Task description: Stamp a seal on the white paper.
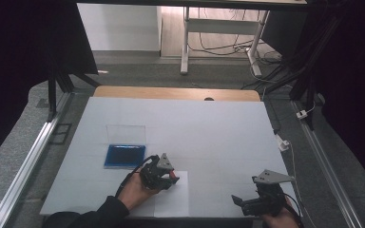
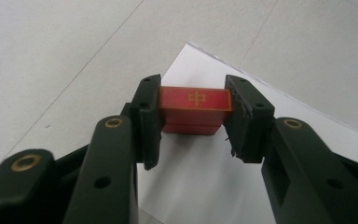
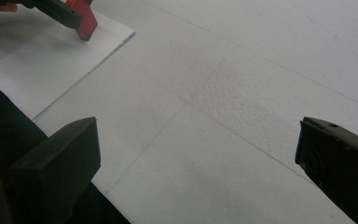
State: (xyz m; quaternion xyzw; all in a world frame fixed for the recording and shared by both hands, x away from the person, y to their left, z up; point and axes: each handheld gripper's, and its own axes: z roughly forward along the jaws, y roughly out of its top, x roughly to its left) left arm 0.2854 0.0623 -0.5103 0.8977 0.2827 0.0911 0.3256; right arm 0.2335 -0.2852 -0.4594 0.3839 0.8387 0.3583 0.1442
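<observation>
My left gripper (image 2: 193, 116) is shut on a small red block (image 2: 195, 108) with a gold mark on its top face, holding it over a white sheet of paper (image 2: 205, 182). From above, that left gripper (image 1: 167, 176) sits at the sheet's (image 1: 173, 199) upper left corner, with the red block (image 1: 173, 176) at its tips. My right gripper (image 1: 241, 202) rests near the table's front right edge, jaws wide apart and nothing between them. In the right gripper view the red block (image 3: 86, 21) shows at the top left above the paper (image 3: 46, 65).
A blue pad in an open clear case (image 1: 124, 156) lies left of centre, its clear lid (image 1: 126, 134) standing behind it. The white table cover (image 1: 195, 128) spreads wide behind the grippers. Metal rails (image 1: 28, 161) run along both table sides.
</observation>
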